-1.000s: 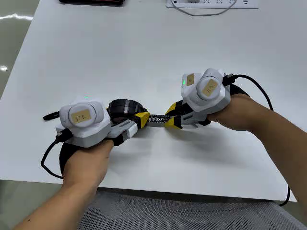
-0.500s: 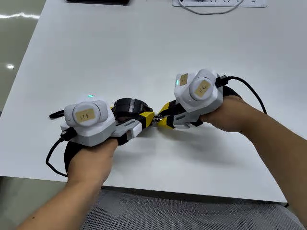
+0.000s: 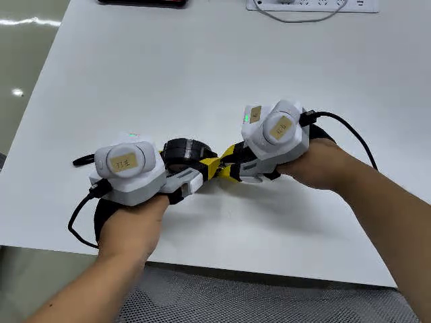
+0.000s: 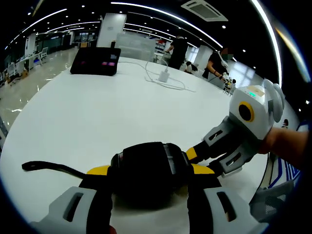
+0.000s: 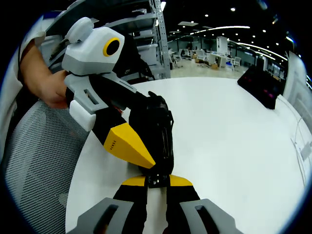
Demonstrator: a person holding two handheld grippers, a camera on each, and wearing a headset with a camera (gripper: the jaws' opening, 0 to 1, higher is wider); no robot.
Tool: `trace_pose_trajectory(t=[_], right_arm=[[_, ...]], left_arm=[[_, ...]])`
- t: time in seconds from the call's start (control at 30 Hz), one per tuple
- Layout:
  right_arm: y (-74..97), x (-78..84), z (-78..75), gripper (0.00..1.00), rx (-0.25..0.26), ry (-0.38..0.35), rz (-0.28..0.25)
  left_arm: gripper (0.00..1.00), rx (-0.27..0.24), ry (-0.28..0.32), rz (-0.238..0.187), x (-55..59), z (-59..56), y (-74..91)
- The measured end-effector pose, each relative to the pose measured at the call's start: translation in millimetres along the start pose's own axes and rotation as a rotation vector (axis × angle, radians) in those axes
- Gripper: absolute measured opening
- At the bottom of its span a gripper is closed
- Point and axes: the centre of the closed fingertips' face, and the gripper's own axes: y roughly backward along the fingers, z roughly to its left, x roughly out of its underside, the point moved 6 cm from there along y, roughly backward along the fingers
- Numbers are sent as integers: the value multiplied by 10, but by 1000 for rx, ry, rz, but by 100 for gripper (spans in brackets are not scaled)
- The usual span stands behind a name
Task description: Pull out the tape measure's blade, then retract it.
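A black tape measure (image 3: 183,151) rests on the white table (image 3: 202,74). My left gripper (image 3: 194,165) is shut on its case, and in the left gripper view the case (image 4: 148,168) fills the gap between the yellow-tipped fingers (image 4: 100,170). My right gripper (image 3: 225,166) comes in from the right, nose to nose with the left one. Seen from the right gripper, its jaws (image 5: 157,183) are shut on the blade's end hook, right against the case (image 5: 157,124). Almost no blade shows between hook and case. The case's black strap (image 4: 46,167) trails off to the left.
A white power strip (image 3: 310,4) and its cable lie at the table's far edge, beside a dark flat device (image 3: 141,2). The table's front edge runs close under both hands, above a mesh chair seat (image 3: 256,299). People stand in the background (image 4: 178,48).
The right gripper has moved left toward the tape measure, still holding the hook. The short stretch of exposed blade has gone back into the case. The left gripper kept its hold.
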Motion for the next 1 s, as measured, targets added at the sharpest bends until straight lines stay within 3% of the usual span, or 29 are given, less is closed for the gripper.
trace_pose_trajectory(t=[0.43,0.6,1.0], right_arm=[[18,-9,15,12,11,31,13],[77,-25,-3,21,15,-2,-1],[139,-44,8,28,30,-13,-10]], left_arm=[[59,18,-9,11,-6,-4,5],[59,20,-24,13,-4,-7,4],[60,24,-66,15,-3,4,15]])
